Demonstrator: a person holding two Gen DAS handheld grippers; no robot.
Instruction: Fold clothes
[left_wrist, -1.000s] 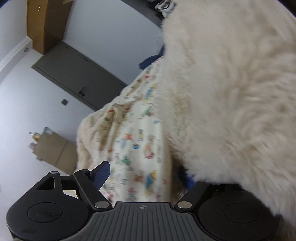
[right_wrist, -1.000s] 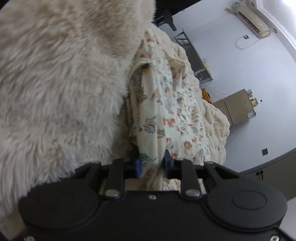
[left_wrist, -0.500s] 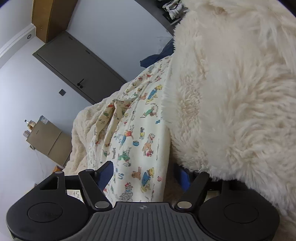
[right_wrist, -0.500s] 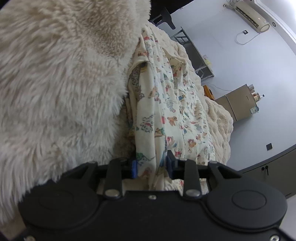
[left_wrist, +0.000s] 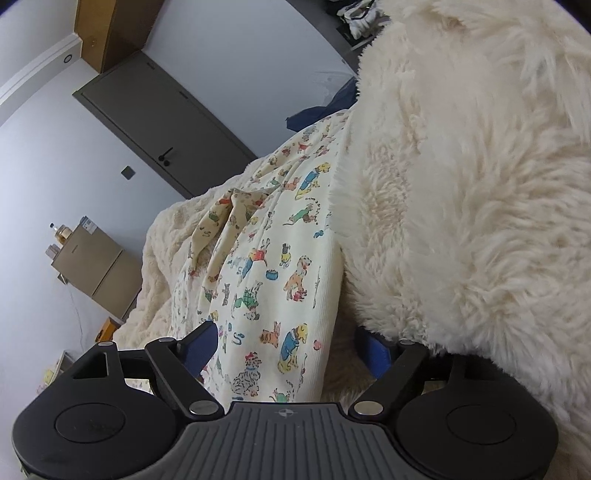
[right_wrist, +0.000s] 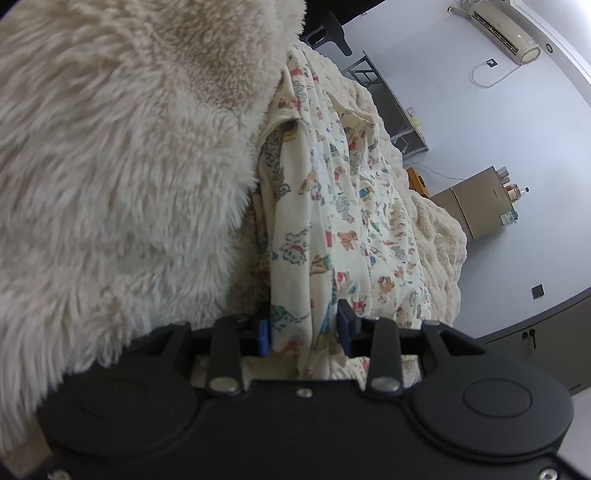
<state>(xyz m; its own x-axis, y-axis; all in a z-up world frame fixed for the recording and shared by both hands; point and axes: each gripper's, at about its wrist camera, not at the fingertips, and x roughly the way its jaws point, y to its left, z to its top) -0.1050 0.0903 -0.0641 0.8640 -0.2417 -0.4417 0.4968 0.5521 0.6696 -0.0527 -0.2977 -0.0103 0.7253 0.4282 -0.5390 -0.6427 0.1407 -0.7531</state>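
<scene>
A cream garment printed with small cartoon dogs (left_wrist: 273, 266) lies on a fluffy cream blanket (left_wrist: 166, 258). It also shows in the right wrist view (right_wrist: 347, 221). My left gripper (left_wrist: 288, 347) is open, its blue fingers (left_wrist: 199, 347) standing wide on either side of the garment's near edge. My right gripper (right_wrist: 303, 328) is narrowed on a bunched fold of the same garment, with cloth filling the gap between its blue pads (right_wrist: 263, 334). A thick white fluffy sleeve (left_wrist: 461, 184) fills the right of the left view and the left of the right view (right_wrist: 122, 166), hiding part of the garment.
A grey door (left_wrist: 162, 125) and a small brown cabinet (left_wrist: 96, 266) with bottles stand against the wall. The cabinet also shows in the right wrist view (right_wrist: 476, 206), with a metal rack (right_wrist: 399, 110) and an air conditioner (right_wrist: 506, 26).
The left view has shifted so more of the garment's flat printed panel shows between its fingers. The right gripper's pads now stand slightly wider apart, still around the bunched fold.
</scene>
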